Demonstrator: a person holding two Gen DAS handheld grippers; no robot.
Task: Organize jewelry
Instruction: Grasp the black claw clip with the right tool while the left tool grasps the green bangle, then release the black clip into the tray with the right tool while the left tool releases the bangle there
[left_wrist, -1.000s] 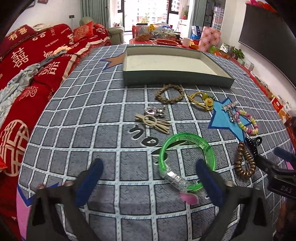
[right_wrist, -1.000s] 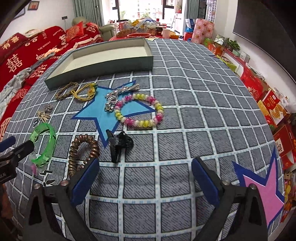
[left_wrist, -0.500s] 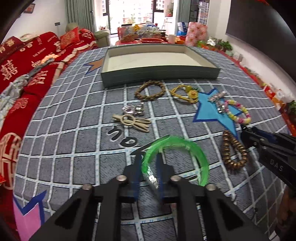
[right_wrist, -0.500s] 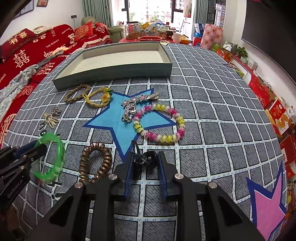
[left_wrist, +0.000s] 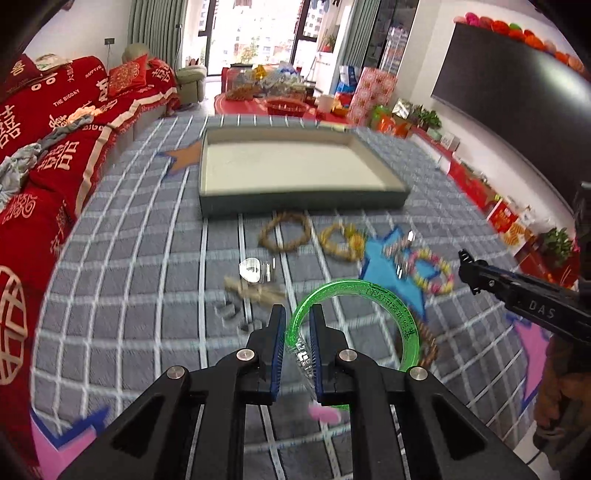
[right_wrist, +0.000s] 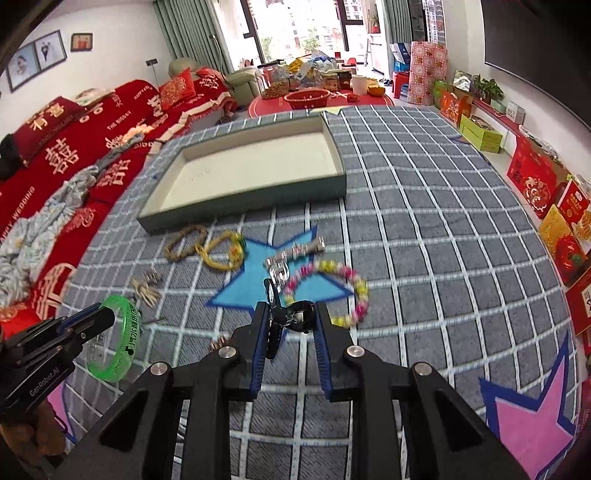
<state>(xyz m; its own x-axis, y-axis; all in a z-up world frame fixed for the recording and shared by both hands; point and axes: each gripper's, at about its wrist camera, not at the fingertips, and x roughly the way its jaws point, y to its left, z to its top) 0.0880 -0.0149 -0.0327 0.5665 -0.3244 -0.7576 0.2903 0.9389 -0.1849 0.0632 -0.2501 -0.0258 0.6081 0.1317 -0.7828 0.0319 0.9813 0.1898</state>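
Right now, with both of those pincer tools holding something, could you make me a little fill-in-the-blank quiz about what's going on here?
1. The left gripper is shut on a ____ bangle.
2. The right gripper pinches a ____ hair claw.
3. The box tray beyond the jewelry holds ____ pieces.
4. The pastel bead bracelet lies partly on a ____ star.

Missing words: green; black; no; blue
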